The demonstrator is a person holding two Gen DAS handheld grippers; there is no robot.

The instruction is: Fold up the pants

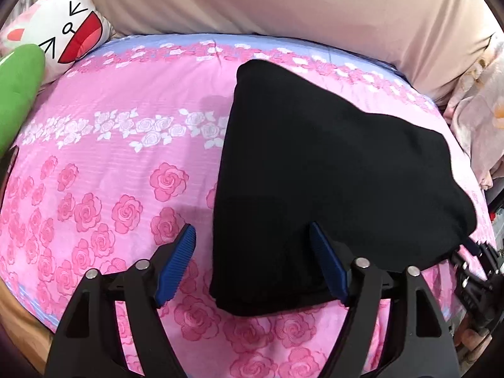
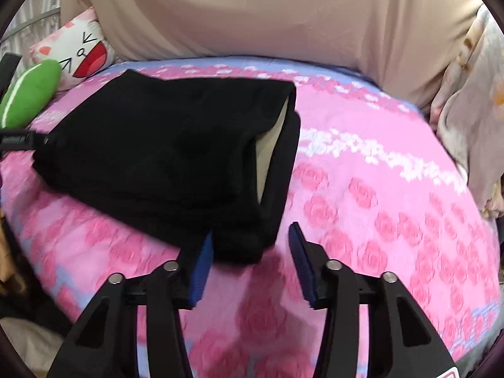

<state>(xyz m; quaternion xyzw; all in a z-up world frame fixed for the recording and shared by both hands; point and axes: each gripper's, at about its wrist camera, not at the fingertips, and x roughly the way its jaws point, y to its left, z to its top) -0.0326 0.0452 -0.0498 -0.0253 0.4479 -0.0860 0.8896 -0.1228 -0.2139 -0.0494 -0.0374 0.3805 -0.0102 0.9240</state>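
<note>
Pants [image 1: 330,170], black, lie on the bed's pink rose-print sheet [image 1: 110,163] as a compact folded bundle, several layers thick along the near edge. From the right wrist view I can see a pale lining showing in a slit at the bundle's right side, so the layers there are not quite flush. I judge the folding to be essentially done: no loose leg or waistband trails out that I can make out, and what may remain is a final squaring-up or pressing flat.

My left tool [image 1: 252,263] is spread wide, released; its right finger overlaps the bundle's near edge, its left finger is over bare sheet, and the pads are not pressing on anything. My right tool [image 2: 250,263] stands narrower but also parted, with the bundle's near corner sitting between the fingers; the picture is blurred, yet I see a gap beside the right pad, so I read it as not gripping.

A beige pillow [image 1: 283,6] lies behind the pants, and a cartoon-face cushion [image 1: 66,28] and a green plush [image 1: 19,91] sit at the far left, well clear of the work.
</note>
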